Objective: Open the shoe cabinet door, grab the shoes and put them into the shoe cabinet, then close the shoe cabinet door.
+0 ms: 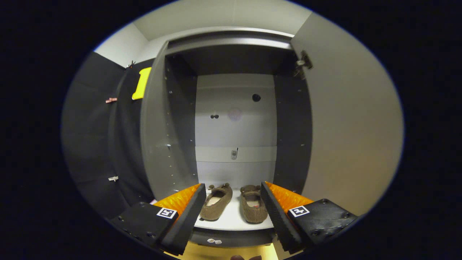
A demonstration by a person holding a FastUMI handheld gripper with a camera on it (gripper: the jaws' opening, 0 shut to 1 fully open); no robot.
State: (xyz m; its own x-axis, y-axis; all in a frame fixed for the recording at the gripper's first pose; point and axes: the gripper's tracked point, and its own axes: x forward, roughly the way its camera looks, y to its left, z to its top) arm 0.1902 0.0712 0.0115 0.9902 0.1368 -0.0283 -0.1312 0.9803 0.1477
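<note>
Gripper (232, 202) fingers spread wide, holding nothing. Shoes (234, 203) side by side between fingertips, inside cabinet (234, 126). Door (346, 126) open.

The tool (232, 202) is held level; its fingers (187, 216) are spread wide, gripping nothing.

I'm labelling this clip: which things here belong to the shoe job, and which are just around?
Job: brown slippers on the cabinet floor; shoe cabinet; its open door; hand-held gripper, fingers apart.
Around: yellow piece on the booth wall; small clips.
</note>
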